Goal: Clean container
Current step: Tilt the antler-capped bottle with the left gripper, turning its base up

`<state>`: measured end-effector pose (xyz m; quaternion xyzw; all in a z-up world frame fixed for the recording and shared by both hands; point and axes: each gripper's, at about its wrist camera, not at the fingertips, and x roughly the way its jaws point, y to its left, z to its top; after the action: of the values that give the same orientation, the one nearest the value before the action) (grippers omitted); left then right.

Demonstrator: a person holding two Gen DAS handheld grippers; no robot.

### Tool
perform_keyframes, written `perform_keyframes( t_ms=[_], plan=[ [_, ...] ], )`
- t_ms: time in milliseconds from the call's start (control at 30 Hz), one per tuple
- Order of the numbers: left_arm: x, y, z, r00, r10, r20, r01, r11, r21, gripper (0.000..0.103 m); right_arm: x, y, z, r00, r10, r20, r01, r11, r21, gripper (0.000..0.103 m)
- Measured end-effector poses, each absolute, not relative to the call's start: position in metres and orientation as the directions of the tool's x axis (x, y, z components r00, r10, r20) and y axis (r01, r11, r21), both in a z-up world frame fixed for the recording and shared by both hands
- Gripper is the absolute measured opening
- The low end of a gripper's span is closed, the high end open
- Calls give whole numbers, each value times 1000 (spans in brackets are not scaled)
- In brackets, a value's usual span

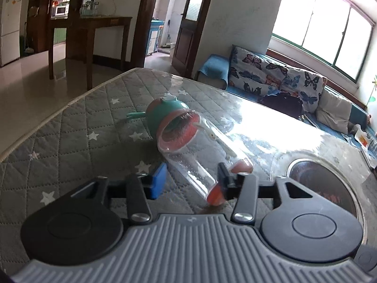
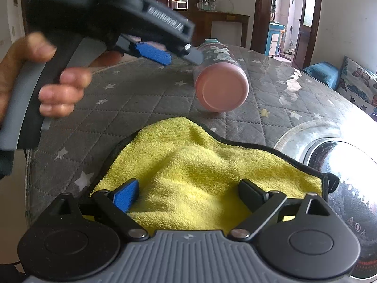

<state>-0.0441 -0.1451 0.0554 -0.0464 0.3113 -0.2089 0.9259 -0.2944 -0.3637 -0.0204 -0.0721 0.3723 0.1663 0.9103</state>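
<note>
Near bottle: yellow cloth in front, steel bowl rt.

Two wrist views, close, sharing bottle

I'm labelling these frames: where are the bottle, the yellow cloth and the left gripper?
bottle [image 2: 221,87]: right wrist view, on its pink base.
yellow cloth [image 2: 188,165]: right wrist view, mid-cloth.
left gripper [image 1: 192,181]: left wrist view, between its fingertips.

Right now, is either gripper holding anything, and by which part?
Nothing. The left gripper straddles the lying bottle, open; the right gripper hangs open over the yellow cloth.
</note>
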Motion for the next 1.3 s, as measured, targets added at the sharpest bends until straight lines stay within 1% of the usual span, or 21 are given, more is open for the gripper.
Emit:
perform_keyframes(
  t_ms=[67, 133, 200, 233, 333, 467, 633, 900, 1300],
  plan=[
    [-37, -145, 60, 723, -402, -562, 336, 915, -223, 70, -295, -363, -20, 668, 248, -702, -356, 935, -7, 95],
    [-27, -145, 65, 718, -398, -571, 314, 918, -244, 71, -295, -363, -20, 667, 250, -702, -357, 934, -7, 96],
    [-15, -144, 69, 708, -399, -582, 289, 916, -277, 80, -295, -363, -21, 666, 252, -702, -359, 933, -6, 97],
    [-8, -144, 72, 705, -398, -587, 276, 916, -290, 82, -295, -363, -21, 665, 254, -702, -362, 932, -6, 97],
    [12, -147, 81, 708, -379, -596, 248, 924, -292, 83, -295, -362, -21, 663, 256, -703, -365, 931, -5, 99],
    [46, -156, 88, 685, -353, -637, 194, 932, -307, 88, -296, -362, -21, 664, 263, -700, -370, 929, -2, 100],
    [84, -166, 85, 637, -334, -695, 144, 937, -319, 88, -297, -363, -22, 665, 274, -694, -378, 926, 3, 101],
    [135, -177, 63, 515, -307, -800, 61, 944, -323, 89, -299, -365, -23, 664, 300, -685, -396, 918, 18, 103],
    [158, -193, 43, 467, -233, -853, 18, 967, -254, 88, -301, -367, -22, 663, 320, -677, -404, 914, 37, 103]
  ],
)
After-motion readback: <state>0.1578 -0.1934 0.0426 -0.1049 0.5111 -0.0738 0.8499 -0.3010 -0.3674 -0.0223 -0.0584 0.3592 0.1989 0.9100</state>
